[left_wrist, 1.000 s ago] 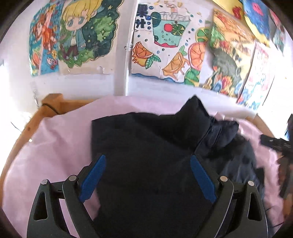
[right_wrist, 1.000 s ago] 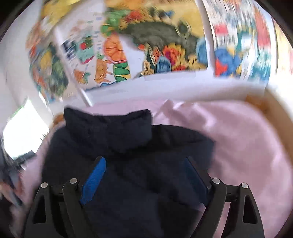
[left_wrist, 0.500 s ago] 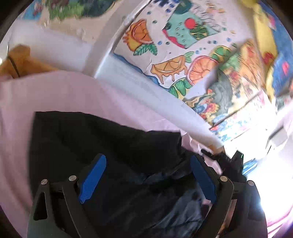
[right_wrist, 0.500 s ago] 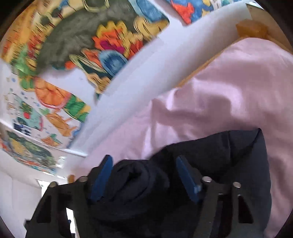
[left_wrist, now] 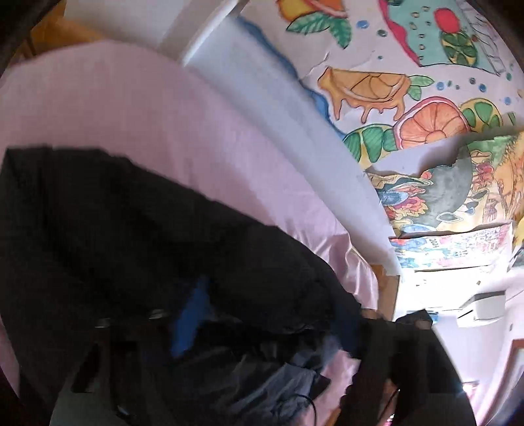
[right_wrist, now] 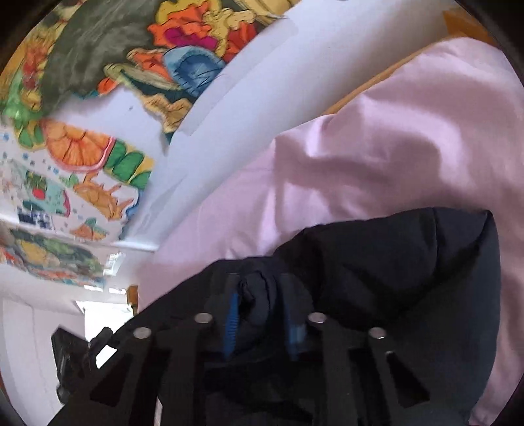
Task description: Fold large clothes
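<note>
Right wrist view: right gripper (right_wrist: 262,304) pointing down at a slant, jaws closing, nearly together. Between the blue pads (right_wrist: 233,314), a small wad of dark cloth, pinched tight. Belongs to the jacket (right_wrist: 393,268), navy, puffy, heaped around and under the gripper at the bottom of the view. Fills the lower right, with a rounded fold bulging beyond the pads. Underneath and beyond, a pink sheet (right_wrist: 376,147), rumpled, with soft creases. Past the sheet, a white wall (right_wrist: 262,82) hung with bright posters (right_wrist: 82,147) of orange slices and leaves. At the top right corner, a strip of wooden frame (right_wrist: 458,19) along the sheet's edge.

Left wrist view: much blurred by motion. Left gripper (left_wrist: 268,321) also tilted down, jaws closing but set wider than the right pair. Between the pads (left_wrist: 190,314), dark folds of the jacket (left_wrist: 114,229); cannot tell whether the pads press on it yet. Spreads from the left edge across the lower half, lying on the sheet (left_wrist: 147,114). Near the bottom, a patch of paler grey-blue lining (left_wrist: 288,377) showing among the folds. Beyond, the wall (left_wrist: 294,147) and the posters (left_wrist: 425,114), running aslant. At the sheet's far end, a bit of the frame (left_wrist: 386,295).
</note>
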